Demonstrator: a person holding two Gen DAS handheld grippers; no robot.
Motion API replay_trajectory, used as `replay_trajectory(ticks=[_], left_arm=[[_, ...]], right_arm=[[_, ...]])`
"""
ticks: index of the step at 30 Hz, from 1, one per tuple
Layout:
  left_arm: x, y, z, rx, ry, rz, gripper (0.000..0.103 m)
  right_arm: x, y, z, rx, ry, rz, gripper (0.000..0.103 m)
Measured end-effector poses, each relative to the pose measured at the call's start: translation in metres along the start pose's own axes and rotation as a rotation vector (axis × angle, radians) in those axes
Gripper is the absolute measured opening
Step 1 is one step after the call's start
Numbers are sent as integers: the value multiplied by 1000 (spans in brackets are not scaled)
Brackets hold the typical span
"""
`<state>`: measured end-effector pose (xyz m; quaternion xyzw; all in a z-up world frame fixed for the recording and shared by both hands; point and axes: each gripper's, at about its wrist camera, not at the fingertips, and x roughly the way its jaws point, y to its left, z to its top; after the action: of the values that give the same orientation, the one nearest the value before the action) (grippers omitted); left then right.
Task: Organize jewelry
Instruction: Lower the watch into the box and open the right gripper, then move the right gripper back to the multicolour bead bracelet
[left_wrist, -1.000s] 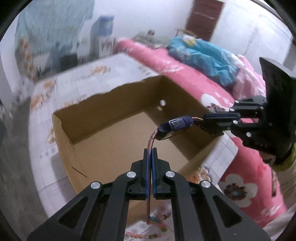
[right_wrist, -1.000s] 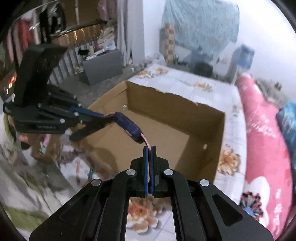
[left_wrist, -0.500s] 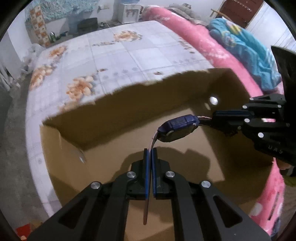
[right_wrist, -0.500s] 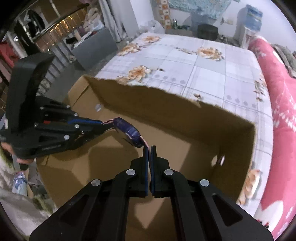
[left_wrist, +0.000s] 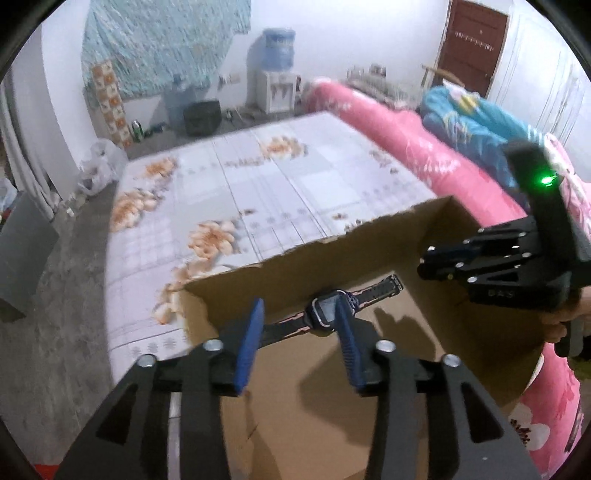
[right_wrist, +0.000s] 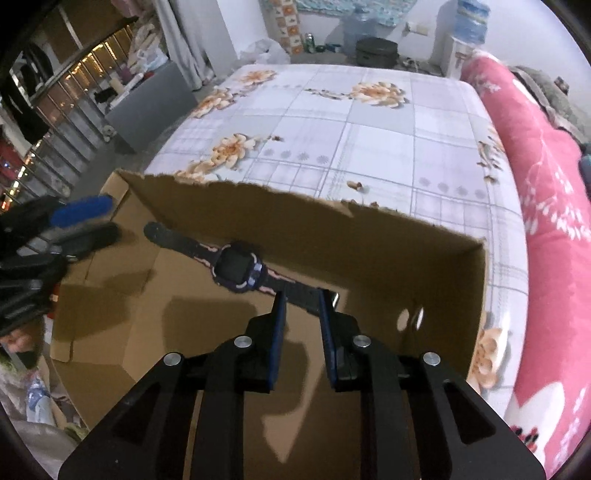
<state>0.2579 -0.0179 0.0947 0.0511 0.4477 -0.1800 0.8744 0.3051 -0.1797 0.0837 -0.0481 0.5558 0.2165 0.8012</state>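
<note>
**Both Grippers Letting Go of a Watch Inside the Cardboard Box**

I am looking down along both tools into an open cardboard box (right_wrist: 388, 251) that is sitting on a floral-patterned cloth (right_wrist: 369, 122), beside a pink bedspread (right_wrist: 546, 192).

Left wrist view: my left gripper (left_wrist: 301, 332) is opening, its blue pads (left_wrist: 249, 347) standing well apart. The watch (left_wrist: 325, 312) is lying across the gap between them, by the box's far wall; its dark square face is partly hidden behind the right-hand pad, and I cannot tell whether that pad is touching it. One strap is running left behind the other pad, the other strap right toward my right gripper (left_wrist: 424, 264), which is hanging over the box's right side with a green light glowing on its body. From this angle I cannot tell how its fingers are standing.

Right wrist view: my right gripper (right_wrist: 301, 299) is also opening, its pads a narrow gap apart. The near strap of the watch (right_wrist: 238, 266) is passing between the fingertips, the pads not pressing on it. The far strap is pointing left toward my left gripper (right_wrist: 88, 219), which is showing blurred at the frame's left edge with its fingers spread and clear of the strap end.
</note>
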Motion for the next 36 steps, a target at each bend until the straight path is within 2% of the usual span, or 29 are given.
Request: replay_trajectory(ticks=[2, 9, 13, 16, 20, 22, 24, 26, 28, 32, 36], left_arm=[[-19, 5, -9, -6, -34, -6, 59], [-83, 22, -60, -44, -125, -27, 74], [-114, 31, -102, -68, -197, -38, 84], [-114, 34, -131, -75, -179, -33, 88], [-93, 30, -179, -84, -89, -23, 90], [-79, 29, -200, -99, -36, -23, 90], [-63, 27, -219, -118, 11, -19, 90], [-54, 26, -230, -134, 34, -8, 90], [-44, 25, -238, -151, 46, 6, 90], [-31, 17, -240, -131, 44, 27, 90], [-16, 11, -241, -73, 55, 74, 92]], right_arm=[[-6, 3, -1, 2, -13, -7, 21], [-27, 19, -9, 22, -79, -45, 24], [-56, 36, -35, 5, -167, -64, 34], [-82, 49, -72, 17, -251, -33, 42], [-96, 65, -124, 48, -325, 16, 46], [-90, 74, -151, 82, -335, 64, 46], [-69, 81, -178, 138, -304, 93, 46], [-48, 88, -196, 182, -273, 110, 46], [-20, 96, -214, 247, -225, 170, 44], [18, 108, -226, 345, -182, 269, 39], [36, 121, -220, 345, -162, 262, 32]])
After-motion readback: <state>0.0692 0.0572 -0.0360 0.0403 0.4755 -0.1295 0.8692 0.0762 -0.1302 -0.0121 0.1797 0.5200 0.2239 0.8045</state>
